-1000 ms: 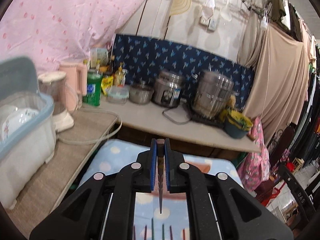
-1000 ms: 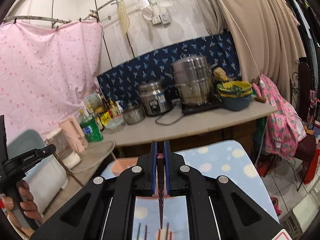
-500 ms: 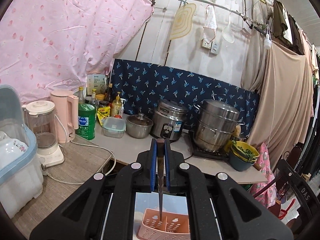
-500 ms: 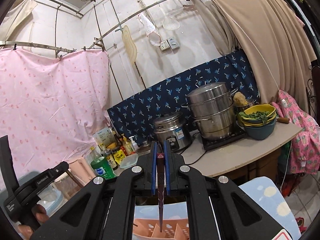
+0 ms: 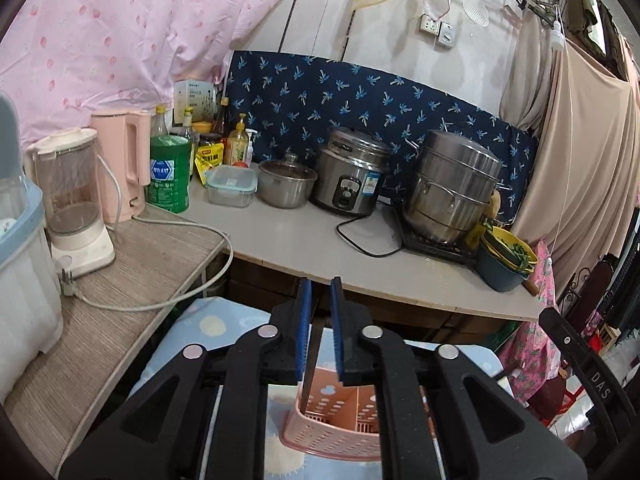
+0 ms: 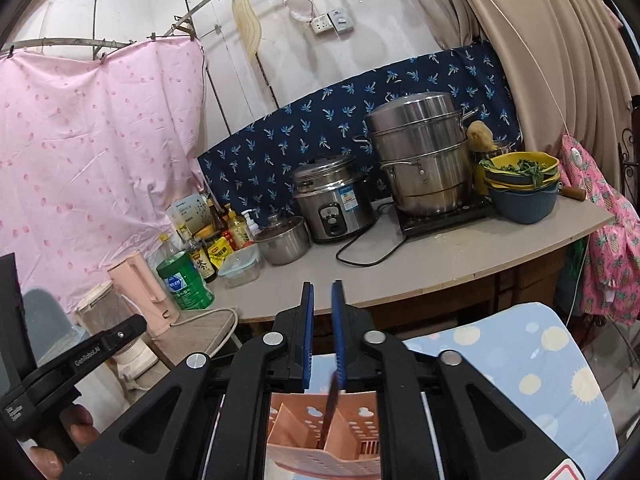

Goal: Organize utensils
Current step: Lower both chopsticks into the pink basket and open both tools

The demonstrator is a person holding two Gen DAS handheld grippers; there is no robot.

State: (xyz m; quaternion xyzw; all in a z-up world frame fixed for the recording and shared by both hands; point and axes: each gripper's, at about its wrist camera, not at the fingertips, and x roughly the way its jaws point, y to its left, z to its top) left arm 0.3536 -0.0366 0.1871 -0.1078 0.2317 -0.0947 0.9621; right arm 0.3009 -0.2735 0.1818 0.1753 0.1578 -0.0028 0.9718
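A pink perforated utensil basket [image 5: 340, 432] stands on a blue dotted cloth [image 5: 208, 328], right below both grippers; it also shows in the right wrist view [image 6: 352, 432], with dividers inside. My left gripper [image 5: 320, 336] has its jaws a little apart; a thin dark stick [image 5: 310, 368] leans against the left pad and dips into the basket. My right gripper [image 6: 320, 336] is likewise slightly open; a dark stick [image 6: 330, 408] hangs from near its right pad into a basket compartment.
A counter [image 5: 320, 248] behind holds a rice cooker [image 5: 352, 176], a steel steamer pot [image 5: 452, 192], a small pot, bottles and stacked bowls [image 5: 506, 258]. A side table [image 5: 120, 272] at left carries a blender, a pink kettle and a dish bin. A chair [image 5: 580, 368] stands at right.
Both grippers went from shut on a stick to slightly open. The sticks have dropped from between the pads into the pink basket. The views tilted back down toward the counter.
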